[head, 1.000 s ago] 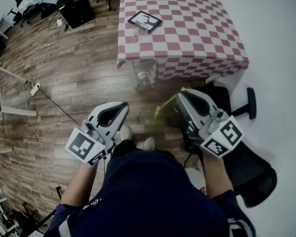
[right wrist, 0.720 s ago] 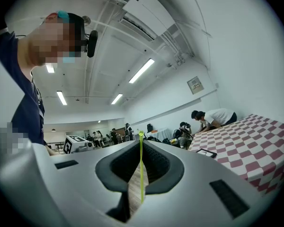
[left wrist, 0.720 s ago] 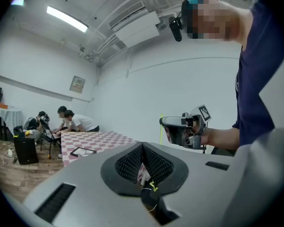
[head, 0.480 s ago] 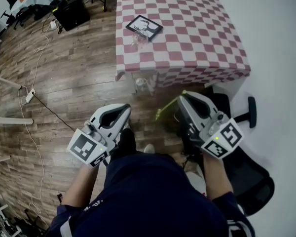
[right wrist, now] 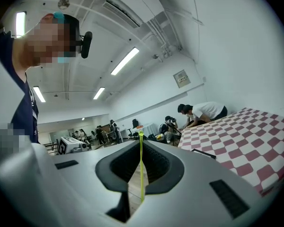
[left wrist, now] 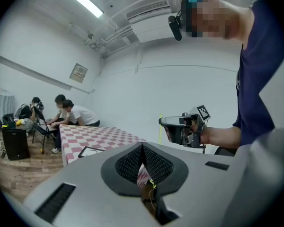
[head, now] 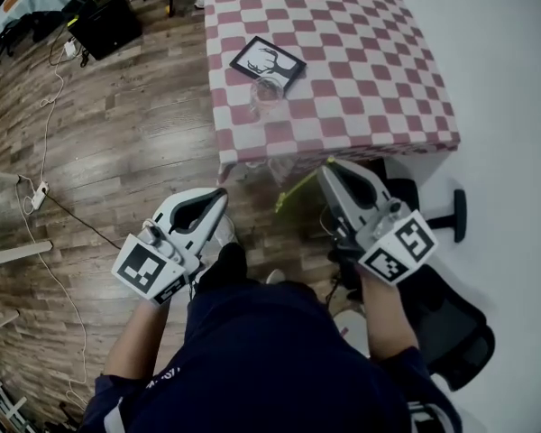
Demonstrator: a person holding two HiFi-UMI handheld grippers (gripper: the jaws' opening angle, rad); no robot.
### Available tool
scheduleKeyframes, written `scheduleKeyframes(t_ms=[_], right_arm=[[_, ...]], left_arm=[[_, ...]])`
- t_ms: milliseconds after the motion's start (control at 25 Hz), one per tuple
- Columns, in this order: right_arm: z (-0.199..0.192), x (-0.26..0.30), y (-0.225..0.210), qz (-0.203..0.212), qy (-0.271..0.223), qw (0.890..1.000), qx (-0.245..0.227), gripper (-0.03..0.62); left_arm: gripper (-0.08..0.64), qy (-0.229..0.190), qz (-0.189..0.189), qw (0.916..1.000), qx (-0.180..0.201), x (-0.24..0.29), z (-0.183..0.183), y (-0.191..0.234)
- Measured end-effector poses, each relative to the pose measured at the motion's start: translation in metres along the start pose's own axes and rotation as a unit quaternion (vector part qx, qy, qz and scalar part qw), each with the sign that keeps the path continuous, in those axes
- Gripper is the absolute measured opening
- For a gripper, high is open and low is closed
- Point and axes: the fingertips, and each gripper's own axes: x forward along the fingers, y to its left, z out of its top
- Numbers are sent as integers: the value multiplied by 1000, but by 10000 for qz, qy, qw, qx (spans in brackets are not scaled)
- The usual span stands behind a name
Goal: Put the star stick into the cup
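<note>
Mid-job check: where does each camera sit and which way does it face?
Head view: on the person's head, looking steeply down at checkered table, cup, left tongs, right tongs; torso and forearms show.
Left gripper view: on the left tongs, shut and empty, facing the table; right forearm and chest show.
Right gripper view: on the right tongs, shut on the star stick, facing the table; shoulder shows.
Shared: head and left gripper views both show the right tongs.

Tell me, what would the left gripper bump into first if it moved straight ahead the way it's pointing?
Probably the checkered tablecloth, at its hanging near edge: the left gripper view shows it straight ahead between the left gripper's fingers. Depth is hard to judge.
</note>
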Motion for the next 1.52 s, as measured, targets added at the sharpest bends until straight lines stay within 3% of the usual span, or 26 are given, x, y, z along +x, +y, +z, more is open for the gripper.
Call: scheduleKeyframes(t_ms=[320,600,1000,1160,1520], right_arm=[[25,68,-20,-402,32,9990,-196,27],[44,108,-39,-460,81,9982,-369,26],[51,154,-87,-264,64,9991,-340,27],[54,171,-113,-120,95,9996,-236,27],[37,205,-174,140,372,9991,-146,26]], left_arm=[[29,154,-247,9995,-122,5,15,70],[29,158,-127,9993,-301,3,18,104],[29,214,353,9986,-332,12,20,135],[29,415,538,9968,-421,27,20,140],[29,411,965,9930,-534,65,20,153]])
